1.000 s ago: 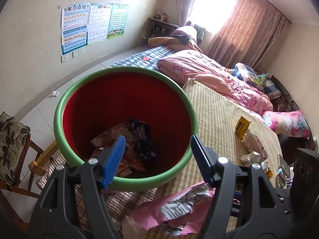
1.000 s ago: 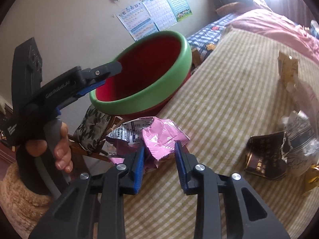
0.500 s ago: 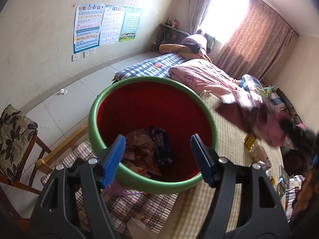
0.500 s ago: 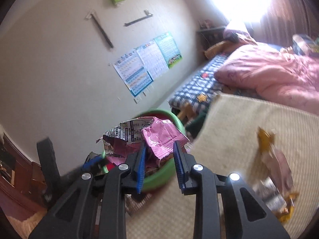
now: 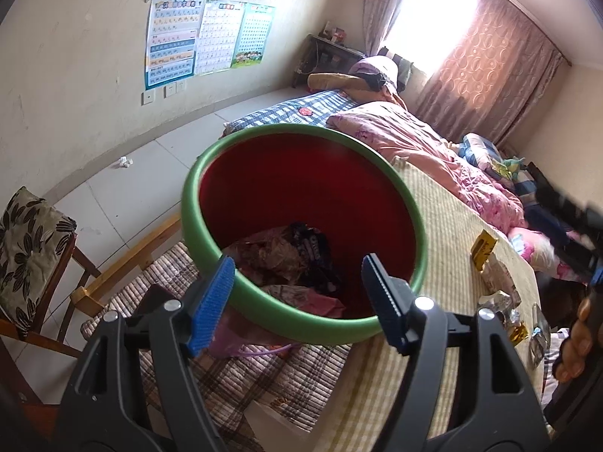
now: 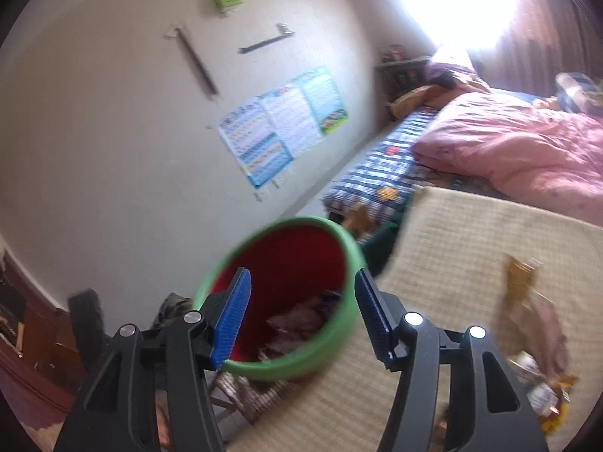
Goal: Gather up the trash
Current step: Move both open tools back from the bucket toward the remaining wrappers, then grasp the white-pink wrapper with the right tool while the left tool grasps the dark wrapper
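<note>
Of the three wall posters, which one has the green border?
The poster nearest the window: green-edged with a cartoon strip at its bottom. The blue-banded poster and the pale middle poster lack it.

Posters [image 5: 205,39] hang on the wall at upper left, a bright window [image 5: 433,11] with curtains [image 5: 493,75] at upper right. A pink quilt [image 5: 422,143] lies on the bed right of centre. A chair [image 5: 34,241] with a leaf-print cushion stands at the left edge.

My right gripper [image 6: 301,314] has just been opening, nothing between its jaws, above the green-rimmed red bin [image 6: 331,354] holding wrappers [image 6: 301,324].
</note>
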